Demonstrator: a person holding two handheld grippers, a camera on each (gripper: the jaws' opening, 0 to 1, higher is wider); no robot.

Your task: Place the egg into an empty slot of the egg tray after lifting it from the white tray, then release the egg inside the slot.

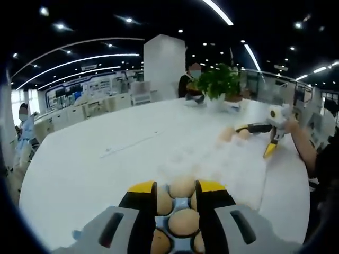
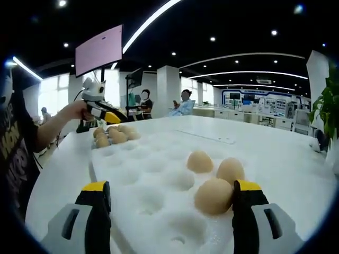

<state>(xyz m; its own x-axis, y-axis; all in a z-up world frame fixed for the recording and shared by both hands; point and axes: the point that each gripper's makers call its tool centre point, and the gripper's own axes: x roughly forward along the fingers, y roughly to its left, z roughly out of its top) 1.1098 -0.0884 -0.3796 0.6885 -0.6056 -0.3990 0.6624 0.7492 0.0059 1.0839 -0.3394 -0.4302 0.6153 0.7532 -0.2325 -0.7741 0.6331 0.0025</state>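
Spanning white tray (image 2: pixel 153 185), right gripper (image 2: pixel 172 203) fingers apart by egg (image 2: pixel 213 196); left gripper (image 1: pixel 176 203) fingers apart over egg tray (image 1: pixel 180 233).

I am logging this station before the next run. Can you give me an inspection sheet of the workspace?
Surface: large white table, mostly bare.
Job's things: white tray holds three eggs in its dimples; blue egg tray carries several eggs.
Clutter: potted plant at the far side of the table.
Grippers: left tool open over the egg tray; right tool open over the white tray, one jaw beside the nearest egg.
Cables: nothing seen.
Surroundings: open office, ceiling strip lights, people seated beyond the table.
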